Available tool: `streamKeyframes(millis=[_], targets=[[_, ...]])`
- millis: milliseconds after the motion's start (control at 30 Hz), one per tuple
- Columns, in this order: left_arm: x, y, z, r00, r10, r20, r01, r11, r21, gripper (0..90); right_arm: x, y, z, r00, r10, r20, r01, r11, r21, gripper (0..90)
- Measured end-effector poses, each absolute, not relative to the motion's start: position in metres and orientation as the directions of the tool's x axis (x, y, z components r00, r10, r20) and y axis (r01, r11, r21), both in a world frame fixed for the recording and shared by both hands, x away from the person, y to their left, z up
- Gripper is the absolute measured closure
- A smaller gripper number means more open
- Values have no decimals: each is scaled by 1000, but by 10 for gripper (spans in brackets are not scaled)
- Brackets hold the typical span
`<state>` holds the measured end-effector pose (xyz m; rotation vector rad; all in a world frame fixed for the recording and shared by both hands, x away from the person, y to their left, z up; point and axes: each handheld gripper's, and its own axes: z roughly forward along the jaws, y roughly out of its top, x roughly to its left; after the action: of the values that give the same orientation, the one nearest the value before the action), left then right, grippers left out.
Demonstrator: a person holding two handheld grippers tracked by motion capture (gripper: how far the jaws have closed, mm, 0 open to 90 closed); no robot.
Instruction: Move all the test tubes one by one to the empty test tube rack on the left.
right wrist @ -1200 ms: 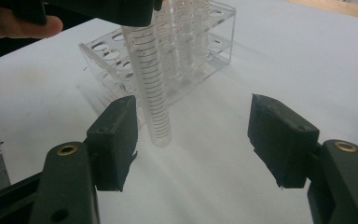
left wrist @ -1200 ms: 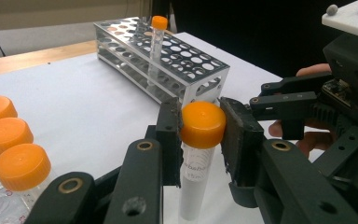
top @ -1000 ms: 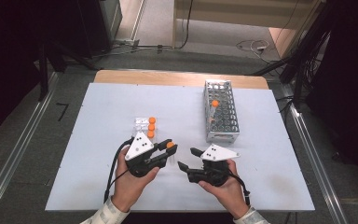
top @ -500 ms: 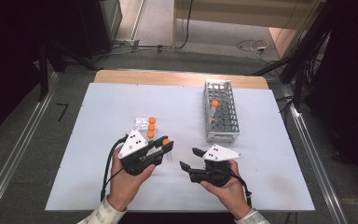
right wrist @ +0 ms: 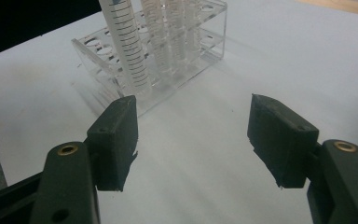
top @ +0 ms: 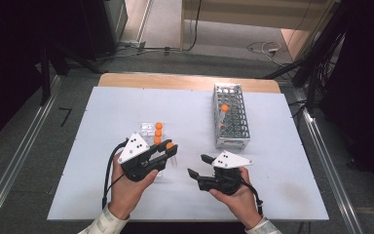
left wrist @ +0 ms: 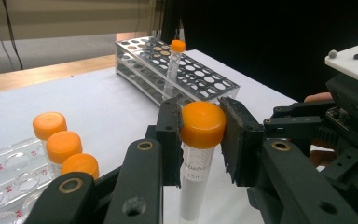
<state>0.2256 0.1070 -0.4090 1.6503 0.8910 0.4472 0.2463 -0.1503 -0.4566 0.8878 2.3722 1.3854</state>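
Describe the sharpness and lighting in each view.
High view: soft and grainy, white table evenly lit, surroundings dark. Left gripper view: orange-capped tube sharp, metal rack slightly softer. Right gripper view: clear rack throws a soft shadow; near fingers slightly blurred.

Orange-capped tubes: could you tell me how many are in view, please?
5. One tube is clamped in the left gripper, three stand in the clear rack, and one stands in the metal rack. None seems hidden.
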Motion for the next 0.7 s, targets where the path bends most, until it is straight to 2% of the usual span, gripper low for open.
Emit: streamKeyframes(millis=[700], targets=[[228,123,-402,605,777,-173,311,-30,950,706,247,-151,-458,-781,619,83,378,363,852,323]])
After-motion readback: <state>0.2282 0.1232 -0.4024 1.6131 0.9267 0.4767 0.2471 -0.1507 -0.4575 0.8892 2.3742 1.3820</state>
